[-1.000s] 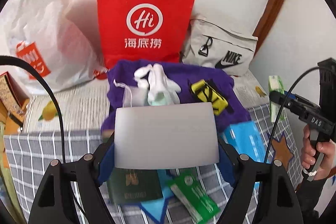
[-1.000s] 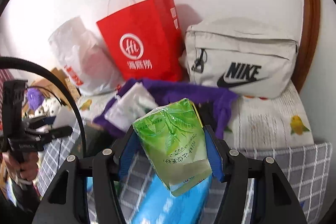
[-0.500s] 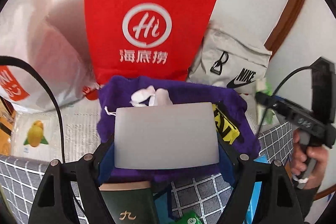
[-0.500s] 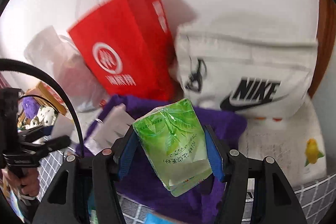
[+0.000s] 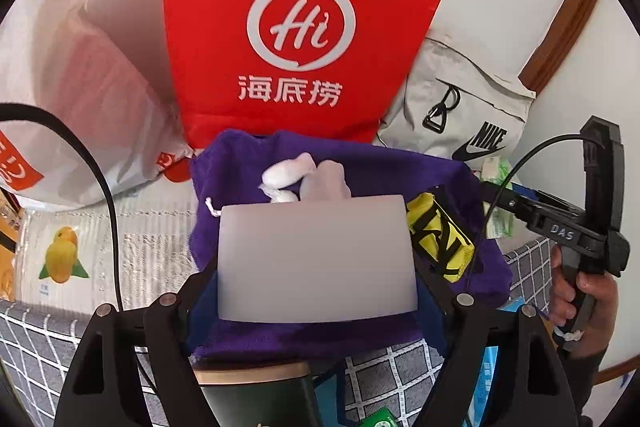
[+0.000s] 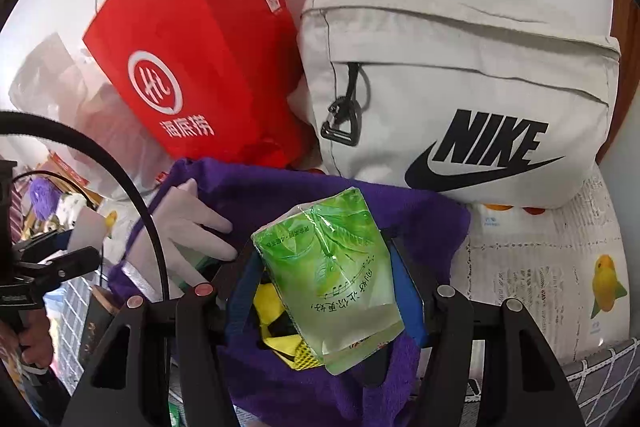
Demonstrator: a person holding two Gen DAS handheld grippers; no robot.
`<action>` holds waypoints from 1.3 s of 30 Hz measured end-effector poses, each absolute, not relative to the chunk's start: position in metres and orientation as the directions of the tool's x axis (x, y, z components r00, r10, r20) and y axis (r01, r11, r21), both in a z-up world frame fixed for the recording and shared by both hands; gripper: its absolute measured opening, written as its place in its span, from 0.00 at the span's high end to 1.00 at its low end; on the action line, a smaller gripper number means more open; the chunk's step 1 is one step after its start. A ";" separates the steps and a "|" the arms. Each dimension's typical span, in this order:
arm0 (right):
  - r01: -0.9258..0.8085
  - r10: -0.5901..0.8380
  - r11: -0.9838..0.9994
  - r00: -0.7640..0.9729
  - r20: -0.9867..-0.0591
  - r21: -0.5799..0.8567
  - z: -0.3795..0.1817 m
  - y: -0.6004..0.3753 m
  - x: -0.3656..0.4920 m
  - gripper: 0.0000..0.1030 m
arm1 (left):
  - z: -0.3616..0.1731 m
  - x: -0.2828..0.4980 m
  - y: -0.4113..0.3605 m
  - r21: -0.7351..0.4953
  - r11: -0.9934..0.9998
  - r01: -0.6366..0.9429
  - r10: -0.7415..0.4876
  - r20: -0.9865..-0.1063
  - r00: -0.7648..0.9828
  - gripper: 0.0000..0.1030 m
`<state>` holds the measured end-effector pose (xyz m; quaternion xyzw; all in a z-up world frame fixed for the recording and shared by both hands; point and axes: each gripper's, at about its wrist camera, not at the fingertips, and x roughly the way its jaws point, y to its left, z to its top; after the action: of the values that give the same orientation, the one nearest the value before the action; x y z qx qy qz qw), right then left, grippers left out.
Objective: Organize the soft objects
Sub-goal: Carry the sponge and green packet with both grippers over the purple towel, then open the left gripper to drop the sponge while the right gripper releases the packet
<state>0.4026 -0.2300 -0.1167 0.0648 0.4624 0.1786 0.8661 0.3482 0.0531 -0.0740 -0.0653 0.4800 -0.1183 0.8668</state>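
My left gripper [image 5: 316,291] is shut on a flat grey pouch [image 5: 316,259] and holds it over a purple towel [image 5: 384,167]. On the towel lie a white glove [image 5: 298,171] and a yellow and black mesh item [image 5: 440,239]. My right gripper [image 6: 328,291] is shut on a green tissue pack [image 6: 336,275] and holds it over the same purple towel [image 6: 256,195], above the yellow mesh item [image 6: 276,307]. The white glove [image 6: 188,223] lies to its left. The right gripper [image 5: 520,203] also shows in the left wrist view, at the right.
A red paper bag [image 5: 300,27] stands behind the towel against the wall. A beige Nike bag [image 6: 460,87] sits to its right, a white plastic bag [image 5: 80,87] to its left. A dark green booklet [image 5: 260,399] lies on the checked cloth [image 5: 40,339] below.
Both grippers have moved forward toward the red bag and Nike bag, which now look larger. The right gripper now holds the tissue pack over the towel. Both grips are unchanged.
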 end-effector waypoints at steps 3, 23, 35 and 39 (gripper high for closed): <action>-0.241 0.367 0.929 0.487 -0.793 0.282 -0.128 -0.229 0.409 0.41 | -0.079 0.350 0.050 -0.220 0.964 0.150 -0.265 -0.826 0.497 0.22; -0.206 0.324 0.944 0.411 -0.852 0.260 -0.174 -0.219 0.427 0.40 | -0.129 0.365 0.031 -0.137 0.981 0.138 -0.182 -0.899 0.398 0.22; -0.203 0.321 0.944 0.390 -0.863 0.260 -0.177 -0.222 0.429 0.33 | -0.129 0.370 0.028 -0.161 0.977 0.139 -0.202 -0.908 0.367 0.19; -0.194 0.311 0.948 0.403 -0.861 0.252 -0.170 -0.223 0.426 0.32 | -0.124 0.368 0.028 -0.157 0.977 0.142 -0.199 -0.911 0.362 0.18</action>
<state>0.4262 -0.2232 -0.1696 0.0561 0.5251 0.1511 0.8357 0.3684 0.0277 -0.1243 -0.0256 0.5554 -0.1035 0.8247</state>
